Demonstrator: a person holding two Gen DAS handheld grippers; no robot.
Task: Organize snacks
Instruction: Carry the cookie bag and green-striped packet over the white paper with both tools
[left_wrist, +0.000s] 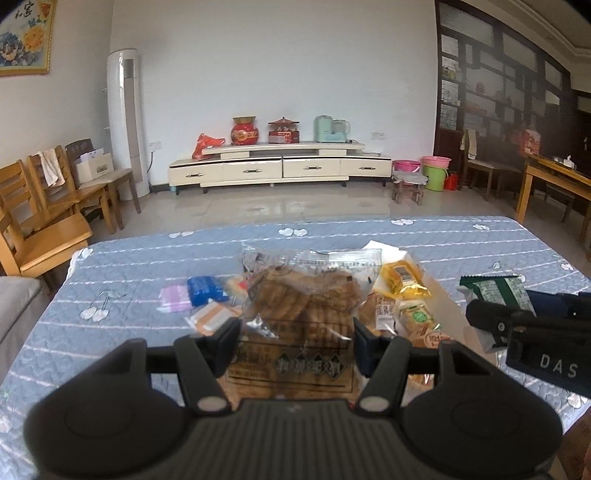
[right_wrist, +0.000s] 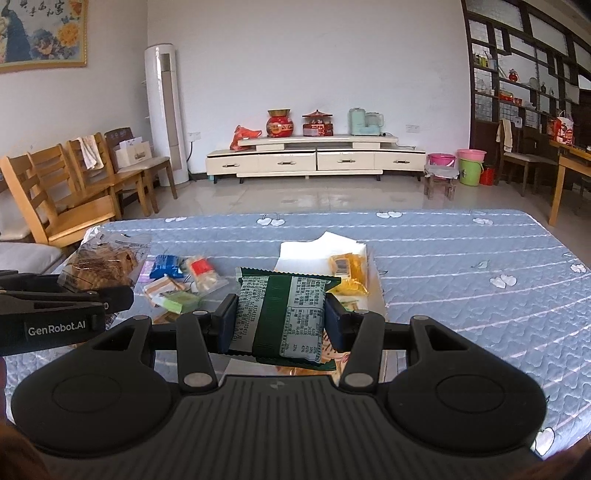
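Note:
My left gripper is shut on a clear bag of brown biscuits and holds it above the table; the bag also shows at the left of the right wrist view. My right gripper is shut on a green snack packet, which also shows in the left wrist view. Below lies a white-lined box holding a yellow packet and other snacks. Loose small snacks lie on the cloth to its left: a blue packet, a red-and-white one, a light green one.
The table wears a blue quilted cloth. Wooden chairs stand off its left edge. A white TV cabinet, buckets and another wooden table stand farther back across the tiled floor.

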